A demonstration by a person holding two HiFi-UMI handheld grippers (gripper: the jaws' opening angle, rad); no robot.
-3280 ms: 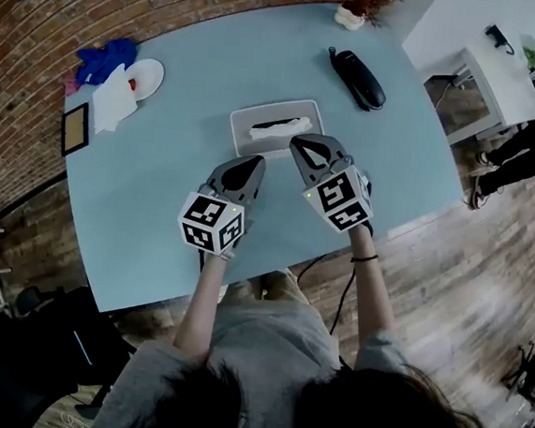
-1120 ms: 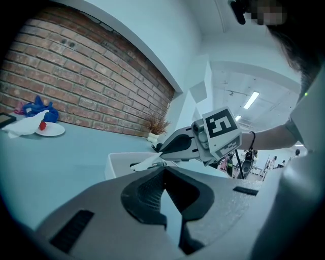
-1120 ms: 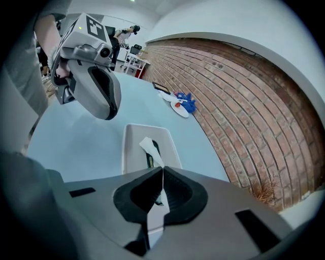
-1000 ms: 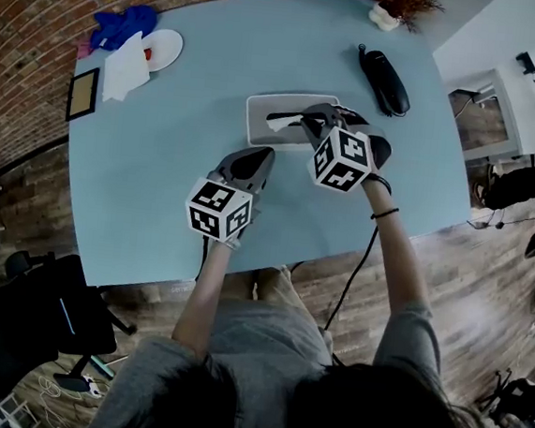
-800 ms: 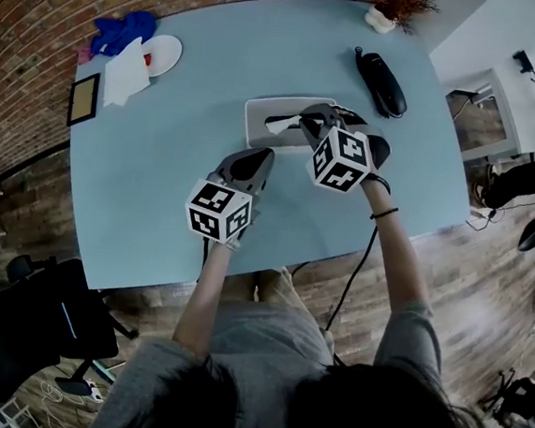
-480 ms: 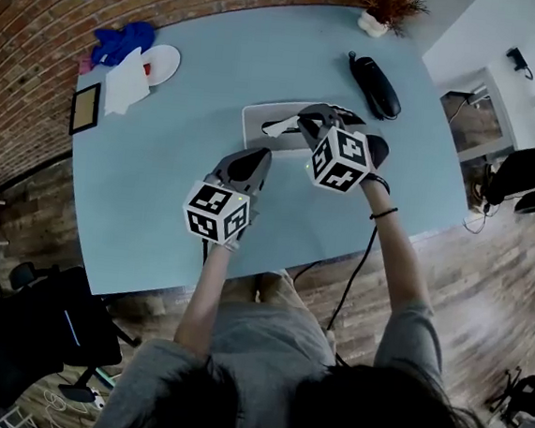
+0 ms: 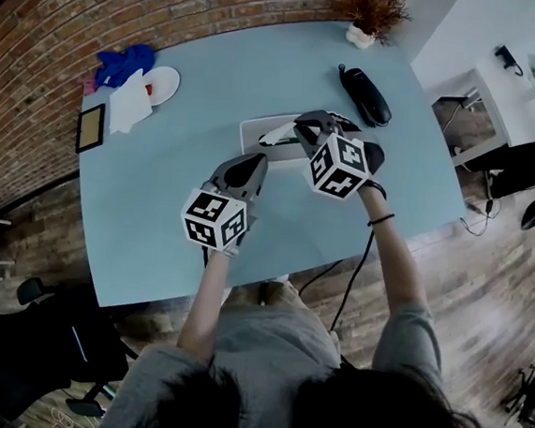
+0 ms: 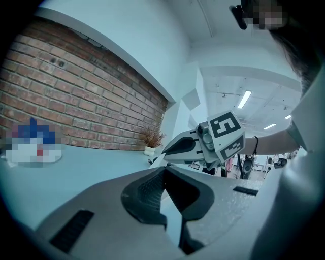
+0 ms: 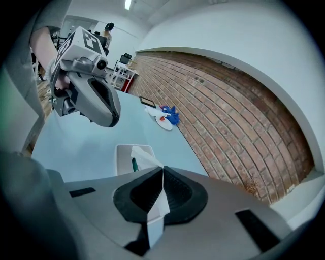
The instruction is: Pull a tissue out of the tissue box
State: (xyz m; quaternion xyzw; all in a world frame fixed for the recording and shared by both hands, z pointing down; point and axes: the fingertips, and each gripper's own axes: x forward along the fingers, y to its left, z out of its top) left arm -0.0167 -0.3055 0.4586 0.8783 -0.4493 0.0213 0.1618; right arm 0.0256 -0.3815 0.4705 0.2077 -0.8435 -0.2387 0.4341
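Head view: R tool (image 7: pixel 301 127) pinching tissue (image 7: pixel 277 132) above box (image 7: pixel 249 146), L tool (image 7: pixel 251 165) shut, phone (image 7: pixel 364 93) beside.

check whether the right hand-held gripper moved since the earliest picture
Yes: the right hand-held gripper went from the near edge of the tissue box to above it and is shut on a tissue.

The head camera looked steeply down from above the person onto the whole bench (image 7: pixel 175 199). The camera on the left claw (image 7: pixel 256 158) sat close behind its jaws, facing nearly level toward the right claw (image 8: pixel 154 160); the right one faced downward back at the left. Both shared the brick wall (image 8: pixel 76 101).
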